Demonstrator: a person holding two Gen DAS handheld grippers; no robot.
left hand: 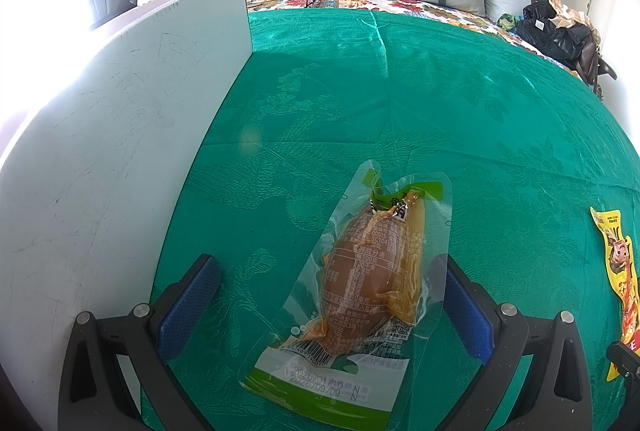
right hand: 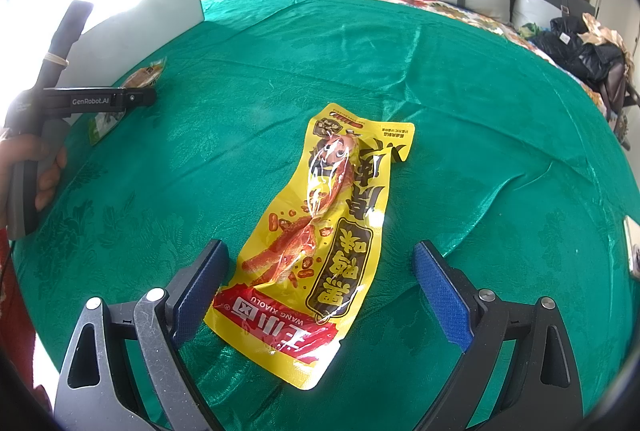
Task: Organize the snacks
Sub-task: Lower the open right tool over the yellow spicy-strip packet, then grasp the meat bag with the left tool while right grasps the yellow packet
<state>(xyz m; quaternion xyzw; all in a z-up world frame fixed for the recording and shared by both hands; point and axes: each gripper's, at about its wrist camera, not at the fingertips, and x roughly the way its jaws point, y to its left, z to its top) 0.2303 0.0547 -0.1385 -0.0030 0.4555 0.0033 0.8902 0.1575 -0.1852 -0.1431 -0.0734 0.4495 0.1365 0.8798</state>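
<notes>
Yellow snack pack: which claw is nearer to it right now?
Right. The right claw is open astride the yellow pack; the left claw sits off to its left, astride the clear pack.

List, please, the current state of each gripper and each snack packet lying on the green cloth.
left gripper: open, its fingers either side of the clear packet.
right gripper: open, its fingers either side of the yellow packet.
clear vacuum-sealed snack packet: sealed, flat on the green cloth.
yellow snack packet: sealed, flat on the cloth.
white board: standing upright at the cloth's edge.
</notes>
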